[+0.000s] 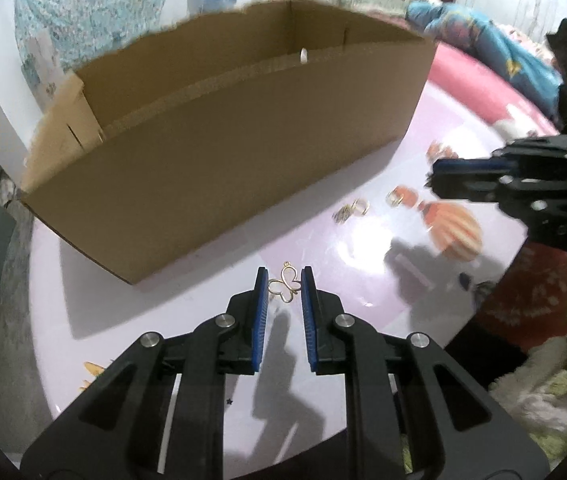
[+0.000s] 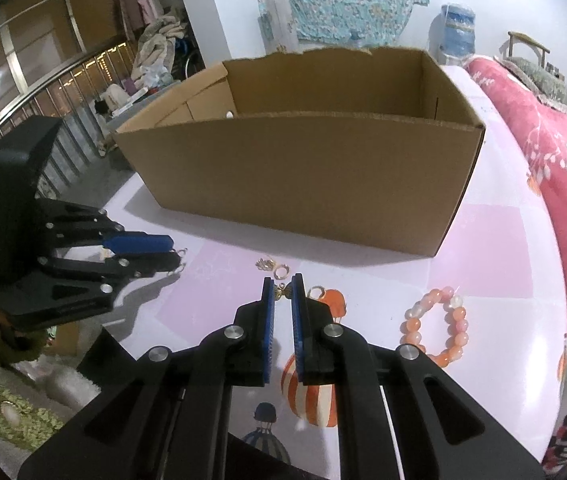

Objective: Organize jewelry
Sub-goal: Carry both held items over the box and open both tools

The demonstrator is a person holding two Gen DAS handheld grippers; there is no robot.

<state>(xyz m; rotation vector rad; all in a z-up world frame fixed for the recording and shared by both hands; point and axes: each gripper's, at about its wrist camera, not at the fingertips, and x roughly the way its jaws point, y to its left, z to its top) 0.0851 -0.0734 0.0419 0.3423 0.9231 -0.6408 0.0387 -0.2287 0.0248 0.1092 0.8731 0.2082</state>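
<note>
Gold wire butterfly charm (image 1: 284, 285), open outline, top loop, pinched in left tool (image 1: 283, 280)

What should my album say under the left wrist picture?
Left gripper pinching a gold wire butterfly charm before the brown cardboard box.

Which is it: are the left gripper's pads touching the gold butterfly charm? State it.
Touching: the left wrist view shows the butterfly charm spanning between both blue pads of the left gripper, lifted.

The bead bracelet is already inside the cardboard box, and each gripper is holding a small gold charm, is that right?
Not quite. The bead bracelet is not inside the cardboard box; it lies on the table in front of it, as the right wrist view shows. The rest holds: the left gripper pinches a butterfly charm, the right gripper another small charm.
</note>
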